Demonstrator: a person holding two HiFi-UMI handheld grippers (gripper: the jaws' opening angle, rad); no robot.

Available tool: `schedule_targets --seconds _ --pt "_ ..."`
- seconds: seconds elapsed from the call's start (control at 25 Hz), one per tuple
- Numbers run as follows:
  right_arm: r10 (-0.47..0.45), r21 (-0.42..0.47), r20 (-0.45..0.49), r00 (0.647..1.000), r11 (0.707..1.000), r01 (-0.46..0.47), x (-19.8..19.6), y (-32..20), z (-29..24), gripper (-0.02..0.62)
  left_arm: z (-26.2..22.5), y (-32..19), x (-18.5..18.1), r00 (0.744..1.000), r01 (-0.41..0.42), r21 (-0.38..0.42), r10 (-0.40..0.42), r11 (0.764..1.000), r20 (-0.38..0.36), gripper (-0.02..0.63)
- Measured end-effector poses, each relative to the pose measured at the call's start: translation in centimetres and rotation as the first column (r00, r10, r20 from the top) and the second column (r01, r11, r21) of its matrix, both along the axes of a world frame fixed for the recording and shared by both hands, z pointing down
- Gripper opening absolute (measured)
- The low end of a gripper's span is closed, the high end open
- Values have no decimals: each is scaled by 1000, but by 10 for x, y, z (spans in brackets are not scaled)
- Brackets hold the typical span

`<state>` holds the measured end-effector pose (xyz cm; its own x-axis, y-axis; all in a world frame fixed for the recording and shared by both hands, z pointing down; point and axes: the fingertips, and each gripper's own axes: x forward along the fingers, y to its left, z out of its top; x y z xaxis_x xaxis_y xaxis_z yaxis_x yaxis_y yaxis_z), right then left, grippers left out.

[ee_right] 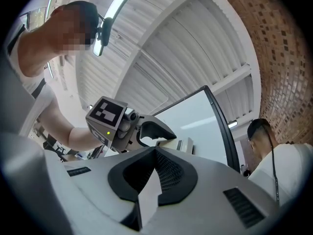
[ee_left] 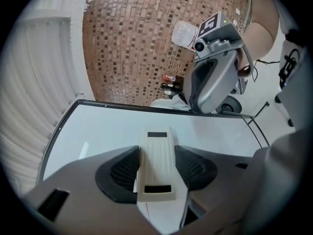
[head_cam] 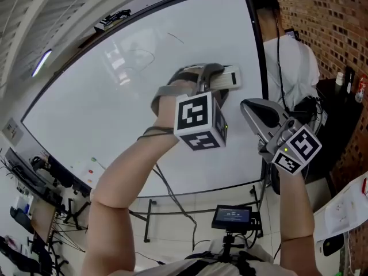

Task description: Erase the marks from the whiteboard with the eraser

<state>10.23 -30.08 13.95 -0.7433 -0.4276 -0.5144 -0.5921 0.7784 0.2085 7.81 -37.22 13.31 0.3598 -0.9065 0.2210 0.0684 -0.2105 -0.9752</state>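
The whiteboard (head_cam: 115,114) fills the head view, with faint thin marks (head_cam: 175,37) near its top. My left gripper (head_cam: 221,80) is shut on a beige eraser (head_cam: 229,78), held against or just off the board's right part. In the left gripper view the eraser (ee_left: 156,165) sits lengthwise between both black pads, over the whiteboard (ee_left: 98,126). My right gripper (head_cam: 248,106) hangs to the right of the left one, away from the board. Its pads (ee_right: 164,168) meet with nothing between them. From there the left gripper (ee_right: 146,131) and eraser (ee_right: 183,145) show ahead.
A person in a white shirt (head_cam: 290,59) stands at the board's right edge, before a brick wall (head_cam: 328,16). Bottles (head_cam: 348,82) stand on a dark shelf at the right. Below the board are its stand legs, cables and a small monitor (head_cam: 232,216).
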Motion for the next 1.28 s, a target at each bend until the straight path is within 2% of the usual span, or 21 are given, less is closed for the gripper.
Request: schedule_targets --seconds 0.08,0.2,0.32,0.44,0.48,0.6,0.76,0.84,0.92,1.0,1.04,1.12,1.16,1.24,1.28 --pt "-3 -2 -7 1000 1000 3 -4 1 2 21 -16 2 -4 996 -23 -7 22 1000 -84 267" --pt "1 -12 -7 1000 1000 -1 -8 6 2 21 -74 10 -34 975 5 82 14 997 -223 267" --pt "14 -5 4 1000 1000 -14 -1 7 -4 21 -144 13 -70 930 72 168 -5 983 -369 267" --pt "15 32 11 1000 999 -15 0 15 -17 21 -182 20 -89 892 107 216 3 971 -452 267" --pt "13 49 12 1000 999 -13 0 18 -22 21 -183 22 -88 889 112 224 3 968 -457 265" --pt "2 89 17 1000 996 -4 0 28 -37 22 -158 22 -76 908 127 219 -25 967 -418 264" --pt "-18 101 4 1000 995 18 -6 33 -42 21 -94 14 -52 918 54 97 -11 994 -396 264" --pt "-21 94 -4 1000 995 21 -9 33 -39 21 -65 12 -44 930 20 41 -3 999 -369 264" --pt "-24 86 -12 1000 996 25 -18 35 -37 21 -58 14 -49 929 -3 20 10 1000 -371 264" --pt "-26 84 -21 999 996 27 -25 37 -37 22 -82 16 -68 907 9 56 15 998 -421 265" --pt "-24 84 -21 999 996 26 -23 37 -37 21 -106 17 -78 891 33 107 19 994 -454 265" --pt "-17 80 -10 1000 997 17 -14 35 -38 21 -157 19 -95 863 93 221 32 971 -505 264" --pt "-12 76 -4 1000 997 12 -11 35 -38 21 -175 20 -100 850 110 250 39 962 -525 265" --pt "-4 70 2 1000 998 4 -10 36 -35 21 -189 23 -105 834 114 257 48 960 -549 264" --pt "-2 66 2 1000 998 1 -12 37 -32 21 -185 24 -105 834 111 251 48 962 -550 264"
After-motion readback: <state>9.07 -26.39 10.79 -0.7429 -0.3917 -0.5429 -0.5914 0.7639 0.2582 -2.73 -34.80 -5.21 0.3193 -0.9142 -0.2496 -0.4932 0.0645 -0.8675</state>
